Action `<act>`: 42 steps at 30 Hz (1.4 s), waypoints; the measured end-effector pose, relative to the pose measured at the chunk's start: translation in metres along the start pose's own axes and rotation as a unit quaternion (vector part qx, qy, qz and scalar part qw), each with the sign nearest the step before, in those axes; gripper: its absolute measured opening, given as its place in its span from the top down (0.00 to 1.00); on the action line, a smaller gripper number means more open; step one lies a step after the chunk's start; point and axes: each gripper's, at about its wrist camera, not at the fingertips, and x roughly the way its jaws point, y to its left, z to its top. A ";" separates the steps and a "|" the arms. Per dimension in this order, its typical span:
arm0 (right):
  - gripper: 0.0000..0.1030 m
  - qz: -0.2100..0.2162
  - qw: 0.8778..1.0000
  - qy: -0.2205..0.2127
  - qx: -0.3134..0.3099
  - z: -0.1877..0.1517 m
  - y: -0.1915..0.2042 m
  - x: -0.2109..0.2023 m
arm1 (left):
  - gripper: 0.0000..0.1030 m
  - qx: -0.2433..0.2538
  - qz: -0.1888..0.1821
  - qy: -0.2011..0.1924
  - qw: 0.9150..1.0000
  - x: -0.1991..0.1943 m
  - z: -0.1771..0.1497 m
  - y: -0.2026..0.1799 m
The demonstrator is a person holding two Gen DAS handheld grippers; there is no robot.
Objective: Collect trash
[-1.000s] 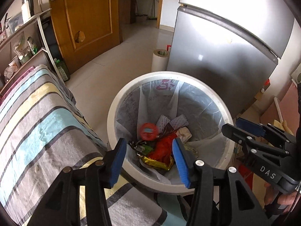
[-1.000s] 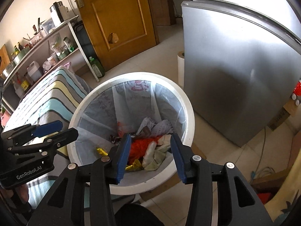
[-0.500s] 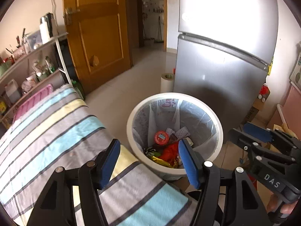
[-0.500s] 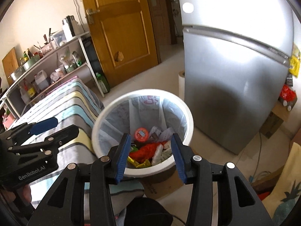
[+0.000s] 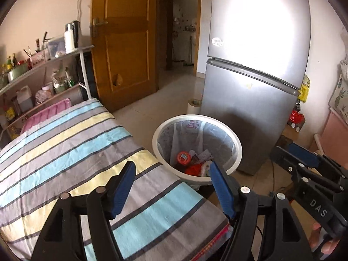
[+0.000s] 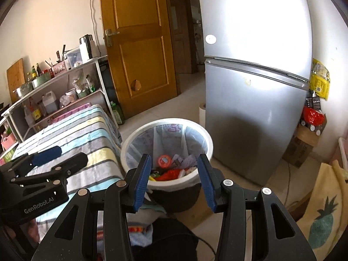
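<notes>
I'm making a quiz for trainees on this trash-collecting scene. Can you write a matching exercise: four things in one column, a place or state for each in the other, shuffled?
Things:
1. trash bin
2. red round lid
3. left gripper
4. paper roll

Places or states:
A. open, holding nothing
B. on the floor beside the fridge
C. lined with a clear bag, next to the striped bed
D. lying among the trash inside the bin

Pairs: 1-C, 2-D, 3-A, 4-B
</notes>
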 end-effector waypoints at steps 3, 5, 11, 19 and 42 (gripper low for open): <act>0.56 -0.001 1.000 -0.012 -0.002 -0.009 0.005 -0.013 | 0.26 0.008 0.011 -0.010 1.000 -0.010 -0.006 -0.002; 0.56 -0.006 1.000 -0.021 -0.005 -0.014 0.008 -0.018 | 0.26 0.009 0.008 -0.011 1.000 -0.013 -0.008 -0.005; 0.56 -0.024 0.999 -0.043 -0.007 -0.018 0.014 -0.024 | 0.26 0.005 0.021 -0.016 1.000 -0.018 -0.012 -0.005; 0.56 -0.021 0.999 -0.046 0.001 -0.020 0.012 -0.025 | 0.26 0.004 0.025 -0.012 1.000 -0.017 -0.015 -0.005; 0.56 -0.018 0.999 -0.040 -0.003 -0.021 0.017 -0.023 | 0.26 0.003 0.027 -0.007 1.000 -0.016 -0.017 -0.004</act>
